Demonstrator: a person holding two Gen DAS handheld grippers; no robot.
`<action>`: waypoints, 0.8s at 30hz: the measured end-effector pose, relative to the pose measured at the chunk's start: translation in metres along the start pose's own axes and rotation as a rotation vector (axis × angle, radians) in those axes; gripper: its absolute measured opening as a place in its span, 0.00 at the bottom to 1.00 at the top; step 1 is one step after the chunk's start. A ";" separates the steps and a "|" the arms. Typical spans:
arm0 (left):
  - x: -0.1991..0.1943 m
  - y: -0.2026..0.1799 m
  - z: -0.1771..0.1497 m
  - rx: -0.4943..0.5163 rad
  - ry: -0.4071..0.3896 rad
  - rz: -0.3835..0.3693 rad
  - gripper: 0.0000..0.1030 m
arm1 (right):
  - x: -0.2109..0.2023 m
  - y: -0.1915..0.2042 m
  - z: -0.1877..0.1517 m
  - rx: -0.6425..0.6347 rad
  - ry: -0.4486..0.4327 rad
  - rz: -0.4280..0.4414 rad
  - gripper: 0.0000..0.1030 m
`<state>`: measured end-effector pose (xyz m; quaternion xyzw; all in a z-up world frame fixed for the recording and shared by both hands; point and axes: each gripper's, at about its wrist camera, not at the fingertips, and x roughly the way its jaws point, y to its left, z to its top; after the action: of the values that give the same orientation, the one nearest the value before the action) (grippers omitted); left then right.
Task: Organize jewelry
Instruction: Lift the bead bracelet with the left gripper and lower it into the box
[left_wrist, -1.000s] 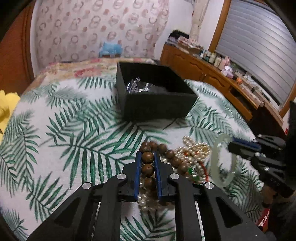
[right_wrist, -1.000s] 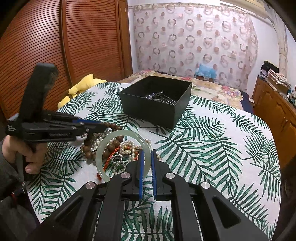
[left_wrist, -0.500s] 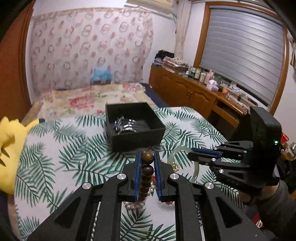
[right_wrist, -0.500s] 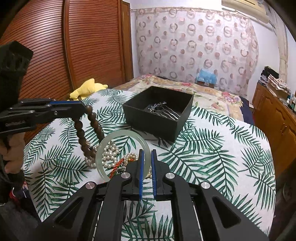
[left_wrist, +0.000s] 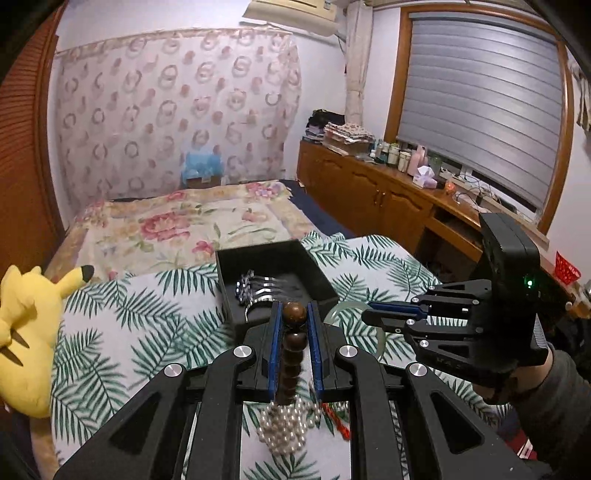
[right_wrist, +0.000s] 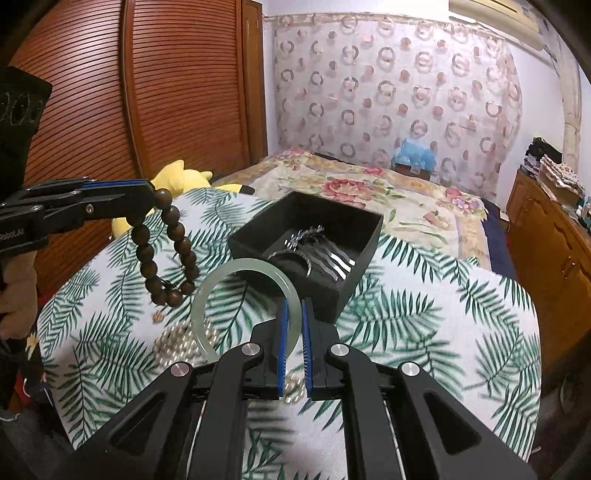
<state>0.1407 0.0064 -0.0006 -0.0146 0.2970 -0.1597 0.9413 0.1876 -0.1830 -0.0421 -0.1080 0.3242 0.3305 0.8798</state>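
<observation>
My left gripper is shut on a brown wooden bead bracelet, held in the air; in the right wrist view the bracelet hangs in a loop from the left gripper. My right gripper is shut on a pale green jade bangle, lifted above the table; the bangle shows partly in the left wrist view beside the right gripper. An open black box with silver hair pins stands ahead of both grippers. A pile of pearl strands lies on the table below.
The table has a palm-leaf cloth. A yellow plush toy sits at its left edge. A bed with a floral cover lies behind, a wooden cabinet to the right. A red cord lies by the pearls.
Both grippers have risen from the jewelry pile. The bead bracelet has come off the table and hangs free. The bangle has been lifted and moved toward the black box.
</observation>
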 end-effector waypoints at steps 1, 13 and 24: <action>0.002 0.001 0.003 0.000 0.000 -0.001 0.12 | 0.002 -0.002 0.005 0.001 0.000 0.000 0.08; 0.031 0.018 0.047 -0.007 0.013 -0.006 0.12 | 0.042 -0.035 0.055 -0.010 0.018 -0.010 0.08; 0.061 0.034 0.066 -0.014 0.042 0.006 0.12 | 0.092 -0.051 0.061 -0.022 0.071 0.002 0.09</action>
<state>0.2350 0.0151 0.0155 -0.0171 0.3178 -0.1548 0.9353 0.3034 -0.1497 -0.0554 -0.1292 0.3516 0.3311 0.8661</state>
